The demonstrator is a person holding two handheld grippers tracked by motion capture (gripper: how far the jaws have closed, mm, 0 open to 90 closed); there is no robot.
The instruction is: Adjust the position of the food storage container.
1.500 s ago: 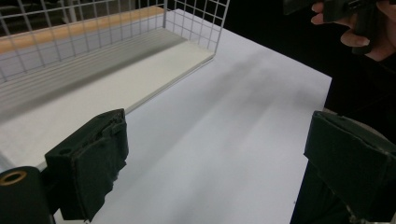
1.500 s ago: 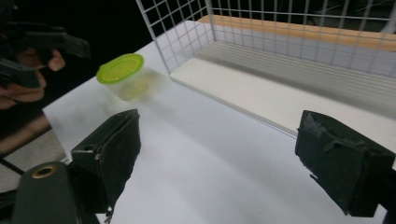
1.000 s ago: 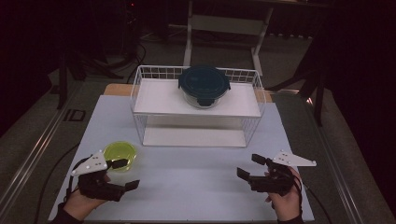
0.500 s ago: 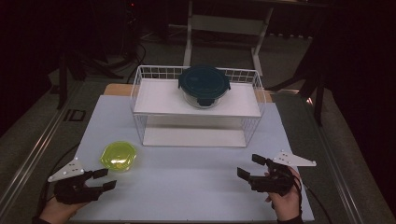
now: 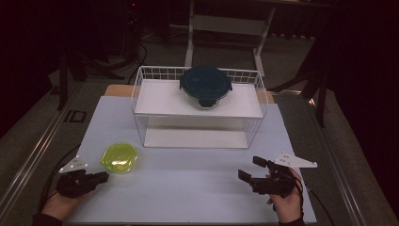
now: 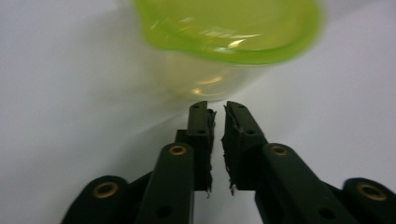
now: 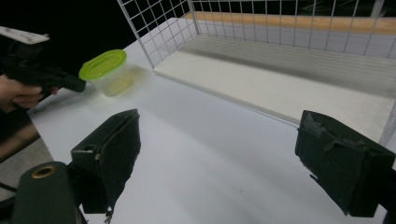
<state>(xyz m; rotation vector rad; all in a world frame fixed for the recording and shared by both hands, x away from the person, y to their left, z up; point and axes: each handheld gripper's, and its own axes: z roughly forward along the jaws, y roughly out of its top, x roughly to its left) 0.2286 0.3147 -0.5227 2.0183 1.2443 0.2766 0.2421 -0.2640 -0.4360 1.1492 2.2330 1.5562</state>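
A small clear container with a lime-green lid [image 5: 119, 157] stands on the white table at the near left. My left gripper [image 5: 104, 176] lies just short of it, low over the table, jaws shut on nothing. In the left gripper view the shut tips [image 6: 218, 109] point at the container's base [image 6: 219, 79], a small gap away. My right gripper [image 5: 251, 168] rests at the near right, jaws wide open and empty [image 7: 219, 149]. The right gripper view shows the container [image 7: 105, 70] and the left gripper [image 7: 70, 83] beside it.
A white wire rack [image 5: 141, 94] stands at the table's middle back. On its upper shelf sits a glass bowl with a dark teal lid [image 5: 205, 85]. Its lower shelf [image 7: 280, 88] is bare. Bare table [image 5: 188, 179] lies between the two grippers.
My left gripper has drawn back to the left, away from the green-lidded container, and its jaws now stand shut. The container and the right gripper have not moved.
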